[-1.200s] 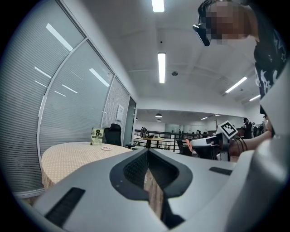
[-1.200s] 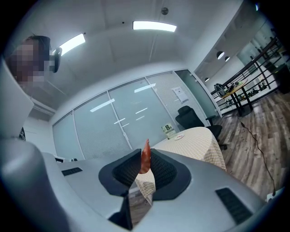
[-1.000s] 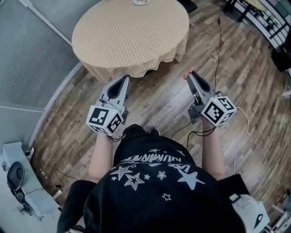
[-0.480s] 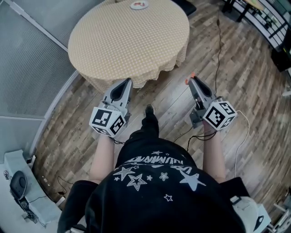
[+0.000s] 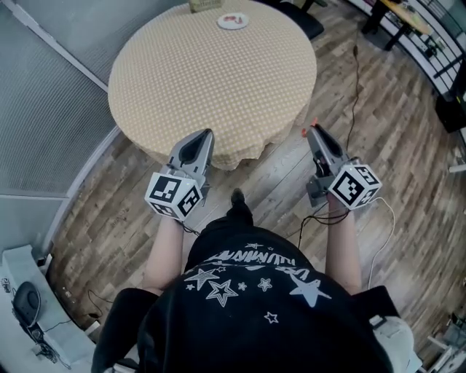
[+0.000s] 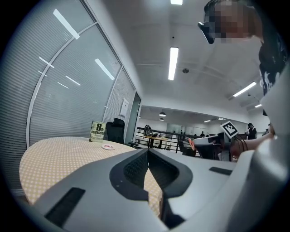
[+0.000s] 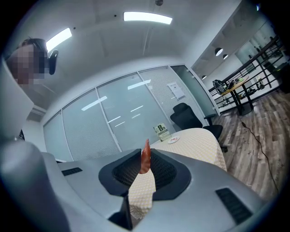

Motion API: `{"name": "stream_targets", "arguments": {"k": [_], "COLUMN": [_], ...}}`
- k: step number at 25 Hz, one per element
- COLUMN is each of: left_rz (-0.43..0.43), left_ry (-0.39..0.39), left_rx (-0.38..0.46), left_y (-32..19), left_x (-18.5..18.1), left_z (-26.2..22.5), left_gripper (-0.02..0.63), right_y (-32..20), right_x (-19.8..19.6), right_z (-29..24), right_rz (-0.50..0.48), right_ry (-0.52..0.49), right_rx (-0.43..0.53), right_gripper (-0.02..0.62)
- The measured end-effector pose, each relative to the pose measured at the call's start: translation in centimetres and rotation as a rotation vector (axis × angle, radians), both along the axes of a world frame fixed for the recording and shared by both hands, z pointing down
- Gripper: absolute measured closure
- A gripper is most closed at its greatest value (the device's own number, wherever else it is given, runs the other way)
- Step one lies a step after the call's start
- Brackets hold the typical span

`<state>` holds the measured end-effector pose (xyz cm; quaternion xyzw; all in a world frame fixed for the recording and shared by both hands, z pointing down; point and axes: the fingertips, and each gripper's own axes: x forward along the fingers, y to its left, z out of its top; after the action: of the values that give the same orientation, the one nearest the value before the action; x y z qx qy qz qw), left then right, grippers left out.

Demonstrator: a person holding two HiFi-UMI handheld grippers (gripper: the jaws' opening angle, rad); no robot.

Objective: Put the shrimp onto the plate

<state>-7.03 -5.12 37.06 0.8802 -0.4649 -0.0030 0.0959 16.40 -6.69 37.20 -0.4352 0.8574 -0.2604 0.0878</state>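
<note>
**A:** Head view first. We're standing just short of the round surface, w/ the left hand-held gripper and the right hand-held gripper both out at its near edge. The plate is way over on the far side, beside a small sign.

**B:** So well apart from us. And the shrimp?

**A:** Just an orange bit at the right tips, no detail from up here. Left gripper view next: jaws pressed together, nothing betw. them. The plate is small in the distance, left of the tips.

**B:** Fine, we don't need that one for this step. Right gripper view?

**A:** Jaws clamped on the shrimp, i.e. it stands upright in the gap, thin end poking above. Plate and sign sit far off, a bit right of the tips.

**B:** Then we'd say we're in the carry, not near placing yet. Our advice:
- Hold the squeeze even, esp. since the pinch looks small.
- Go round or lean in so the plate comes under the tips.
- Mind the cable on the floor at our right.
- Lower till the shrimp is just above the plate, then let go. No dropping from height.
</note>
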Motion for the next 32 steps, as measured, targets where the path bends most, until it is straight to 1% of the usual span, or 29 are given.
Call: {"name": "stream_targets", "arguments": {"k": [4,7,12,17,20,23,26,29,32], "left_rz": [0.009,0.002,0.008,0.011,0.026,0.034,0.031,0.025,0.010], "left_ry": [-0.005,0.012,0.033,0.058,0.053,0.052,0.058,0.057,0.052], "left_rx": [-0.005,-0.011,-0.006,0.000,0.010,0.008,-0.001,-0.004,-0.010], "left_y": [-3.1,-4.6,-6.0,-9.4,-9.7,-11.2,-11.8,-11.8,-12.9], "left_x": [-1.0,-1.7,-2.4,-2.8,-2.3,-2.6,-2.7,-2.7,-2.8], "left_z": [0.2,0.6,1.5,1.8,2.4,2.0,1.9,2.1,2.2], "left_gripper": [0.604,0.604,0.604,0.604,0.604,0.604,0.604,0.604,0.604], "right_y": [-2.6,-3.7,-4.9,-7.4,-7.6,-9.5,-10.4,-10.4,-11.7], "right_x": [-1.6,-2.3,-2.4,-2.8,-2.5,-2.8,-3.1,-3.0,-2.7], "right_z": [0.3,1.1,1.3,1.3,1.6,0.7,0.3,1.2,1.5], "right_rz": [-0.014,-0.022,-0.007,-0.001,0.007,0.022,0.024,0.015,0.011], "right_ry": [0.014,0.023,0.039,0.071,0.082,0.089,0.085,0.086,0.090], "right_rx": [-0.018,-0.041,-0.035,-0.042,-0.037,-0.038,-0.038,-0.053,-0.058], "right_gripper": [0.523,0.523,0.523,0.523,0.523,0.523,0.523,0.523,0.523]}}
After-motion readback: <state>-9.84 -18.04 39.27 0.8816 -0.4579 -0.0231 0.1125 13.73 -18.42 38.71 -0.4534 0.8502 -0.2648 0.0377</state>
